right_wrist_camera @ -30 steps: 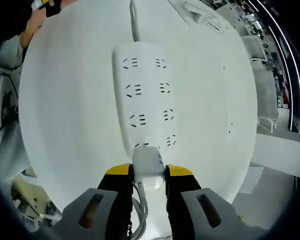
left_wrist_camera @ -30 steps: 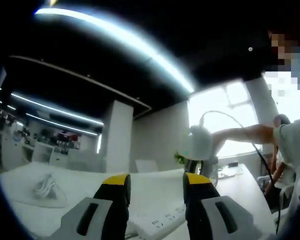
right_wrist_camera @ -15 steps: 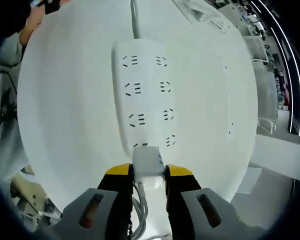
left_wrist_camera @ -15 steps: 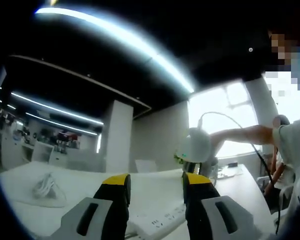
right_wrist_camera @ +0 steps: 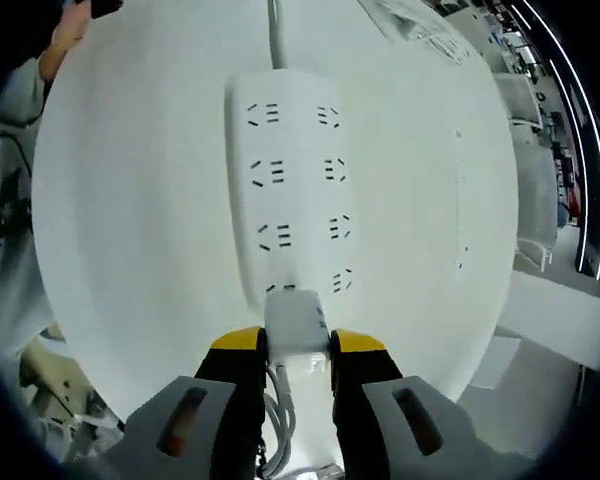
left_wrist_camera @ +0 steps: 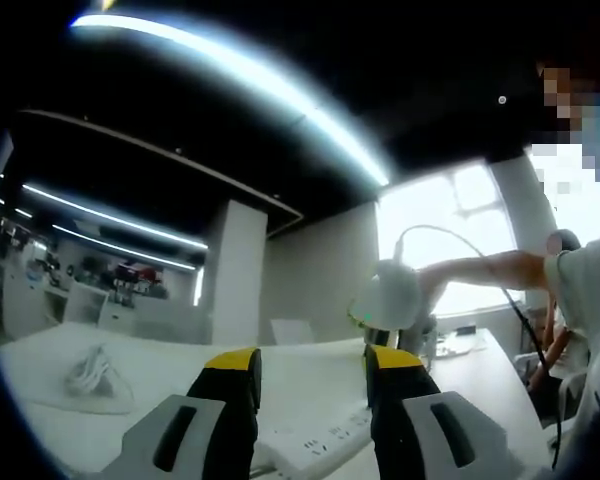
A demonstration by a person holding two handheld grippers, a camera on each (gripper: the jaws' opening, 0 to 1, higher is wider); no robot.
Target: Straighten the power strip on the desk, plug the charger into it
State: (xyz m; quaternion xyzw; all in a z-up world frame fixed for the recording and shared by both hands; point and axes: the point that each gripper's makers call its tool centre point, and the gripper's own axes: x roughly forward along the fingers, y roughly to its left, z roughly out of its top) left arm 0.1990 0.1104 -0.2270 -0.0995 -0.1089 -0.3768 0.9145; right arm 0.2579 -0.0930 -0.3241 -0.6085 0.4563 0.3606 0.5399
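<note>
Power strip [right_wrist_camera: 292,195], long and white with two columns of sockets, lies flat on a broad white desk [right_wrist_camera: 130,200] in the right gripper view, its cord running off the far end toward the top of the picture. In the left gripper view the same desk [left_wrist_camera: 310,375] stretches toward a bright window [left_wrist_camera: 450,240], with a short stretch of the strip [left_wrist_camera: 325,443] showing low between the jaws. A person's bare arm [left_wrist_camera: 490,268] reaches in from the right there, above the desk. A small bundle of white cable [left_wrist_camera: 92,375] rests on the desk at far left. The right gripper [right_wrist_camera: 296,345] grips a small white charger [right_wrist_camera: 296,322] firmly between its yellow-tipped jaws, the charger's front edge right at the near end of the strip, its cable trailing back between the jaws. The left gripper [left_wrist_camera: 310,370] has its jaws parted, holding nothing.
</note>
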